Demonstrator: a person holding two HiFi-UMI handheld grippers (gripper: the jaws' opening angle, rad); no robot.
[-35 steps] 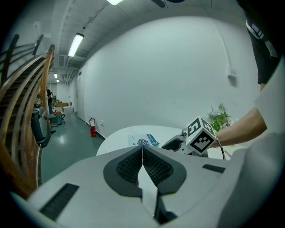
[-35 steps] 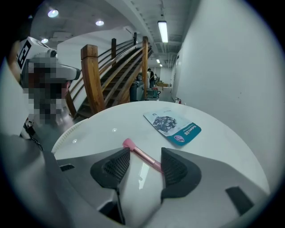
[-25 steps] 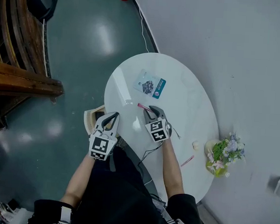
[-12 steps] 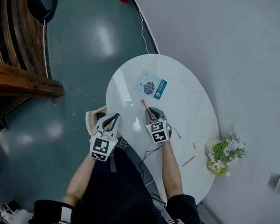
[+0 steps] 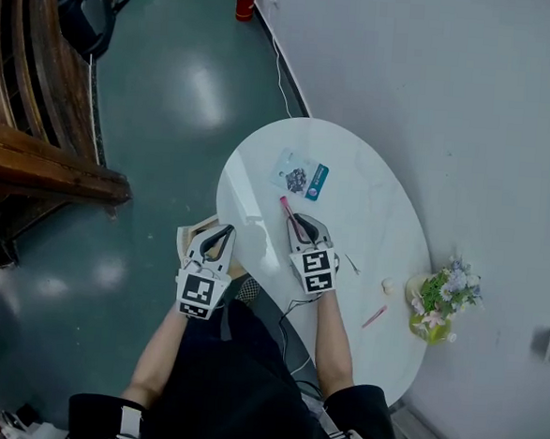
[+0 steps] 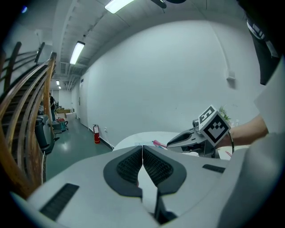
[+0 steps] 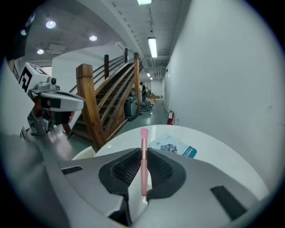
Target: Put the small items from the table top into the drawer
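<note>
Booklet (image 5: 299, 176): lay on the bench (image 5: 379, 212), toward its far end.
Drawer (image 5: 187, 239): sat at the bench's left edge, below the left gripper (image 5: 221, 233).
Brush (image 7: 144, 147): sat between the right gripper's (image 5: 299, 225) jaws, above the bench.
Flowers (image 5: 445, 296): stood at the bench's right edge.

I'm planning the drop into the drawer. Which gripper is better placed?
Probably right. The right gripper has just closed on the pink brush, so it only needs carrying to the drawer; the left gripper is shut on nothing.

Right gripper (image 5: 298, 225) jaws closed on pink brush (image 7: 144, 147), lifted off table (image 5: 375, 197).
</note>
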